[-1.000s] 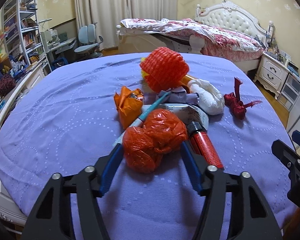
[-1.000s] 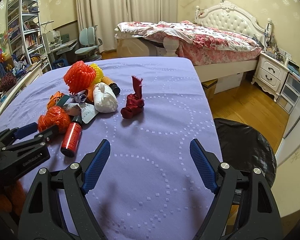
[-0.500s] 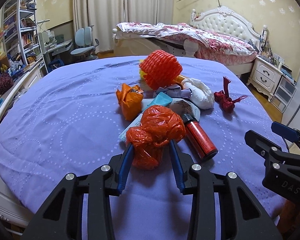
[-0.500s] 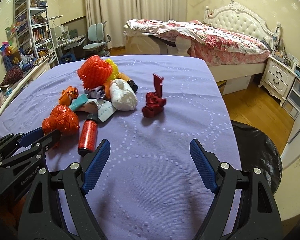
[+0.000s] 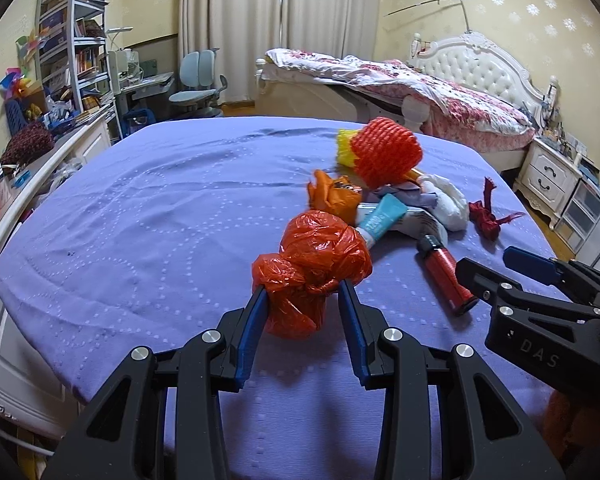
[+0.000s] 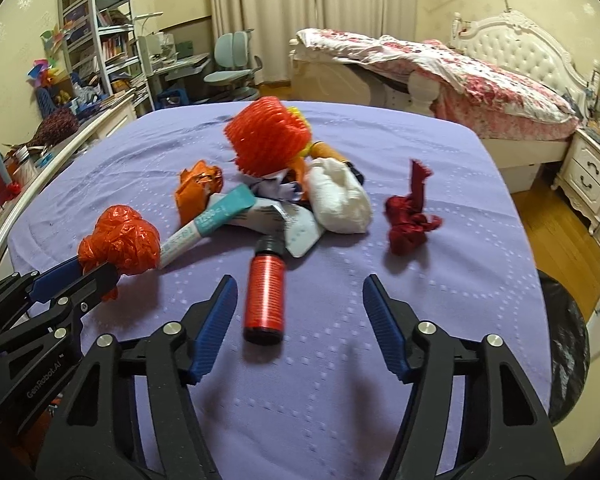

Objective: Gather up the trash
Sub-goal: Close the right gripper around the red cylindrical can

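My left gripper (image 5: 302, 292) is shut on a crumpled orange-red plastic bag (image 5: 312, 264) and holds it a little above the purple tablecloth; the bag also shows in the right wrist view (image 6: 120, 242). My right gripper (image 6: 296, 288) is open and empty, just short of a red cylindrical bottle (image 6: 265, 288) that lies on the cloth; the bottle also shows in the left wrist view (image 5: 446, 276). Behind lie a teal tube (image 6: 208, 222), an orange wrapper (image 6: 196, 188), a red foam net (image 6: 268, 138), a white wad (image 6: 340, 200) and a dark red scrap (image 6: 410, 218).
A black trash bag (image 6: 564, 344) hangs open beyond the table's right edge (image 6: 520, 240). A white rail and cluttered shelves (image 5: 72, 52) stand on the left. A bed (image 5: 420, 88) is behind the table.
My left gripper has shut on the orange-red bag, lifted it and swung left. My right gripper has moved left and forward toward the red bottle.
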